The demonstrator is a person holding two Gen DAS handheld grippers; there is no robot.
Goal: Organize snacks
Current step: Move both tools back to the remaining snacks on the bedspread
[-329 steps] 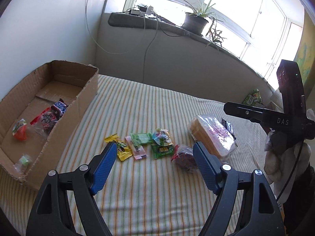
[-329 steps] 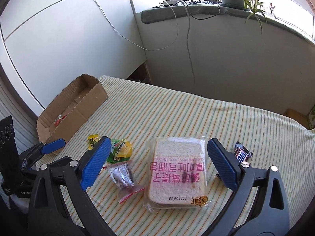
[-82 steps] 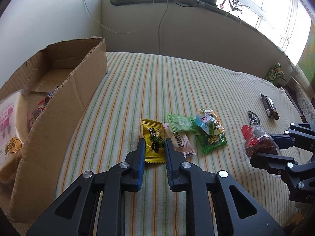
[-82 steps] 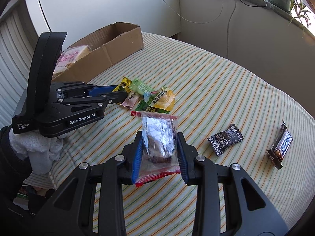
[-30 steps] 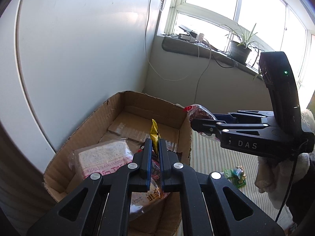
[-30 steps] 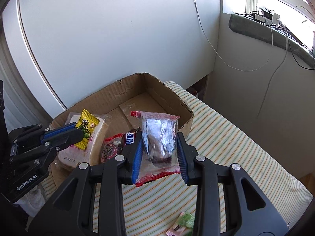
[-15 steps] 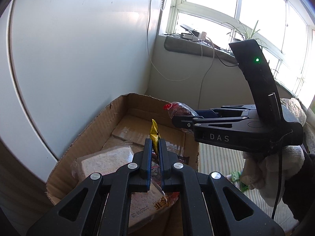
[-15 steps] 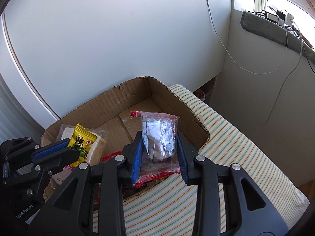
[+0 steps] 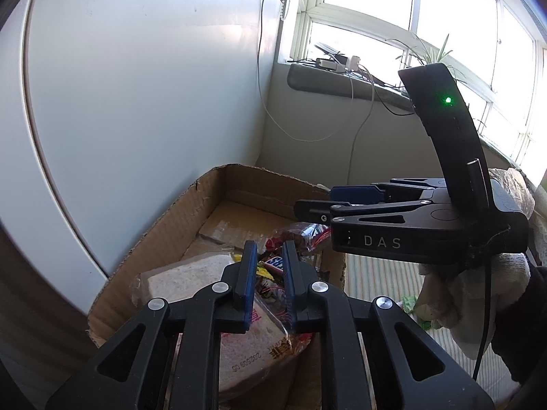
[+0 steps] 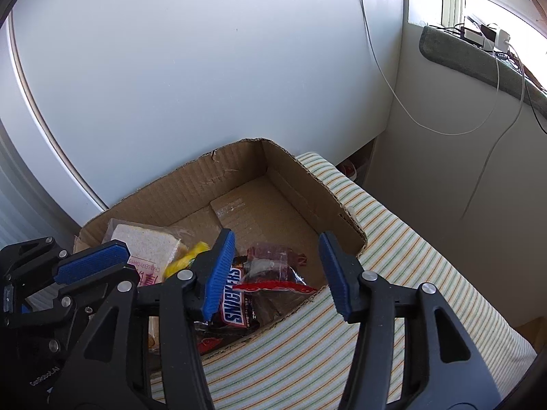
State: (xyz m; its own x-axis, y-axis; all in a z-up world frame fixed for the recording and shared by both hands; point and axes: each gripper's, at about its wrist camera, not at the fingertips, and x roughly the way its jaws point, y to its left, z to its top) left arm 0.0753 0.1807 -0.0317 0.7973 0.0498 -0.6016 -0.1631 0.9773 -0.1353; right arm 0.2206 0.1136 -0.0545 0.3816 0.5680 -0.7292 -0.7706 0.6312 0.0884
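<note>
Corrugated brown cardboard forms the collection box (image 10: 280, 184), which sits at the edge of the striped cloth (image 10: 403, 266) against the white wall (image 10: 205, 61). The box serves as the single destination for the snacks, so both tools are positioned above its open top.

Right gripper (image 10: 277, 273): the blue-padded fingers (image 10: 220, 270) stand wide apart with nothing between them. The clear packet with the red seal (image 10: 273, 270) lies on the box floor directly below and between the two fingers, touching neither. Its placement inside the box suggests that the deposit step for this item is complete.

Left gripper (image 9: 268, 273): the fingers (image 9: 249, 273) stand slightly apart, with a narrow gap between them and nothing clamped. The yellow candy wrapper (image 10: 186, 259) lies in the box just beside the bread, below the finger line and clear of the pads.

Box contents:
- Wrapped bread slices (image 9: 191, 280), at the near end of the box, under the left gripper.
- Snickers bar (image 10: 236, 294), between the bread and the clear packet, touching the packet's edge.
- Further red-wrapped items (image 9: 277, 242), partly hidden by the fingers.

The far end of the box floor (image 10: 259, 205) is bare. A green wrapper (image 9: 410, 302) shows on the cloth outside the box, so the task is judged incomplete. Both grippers are free for a further pick.
</note>
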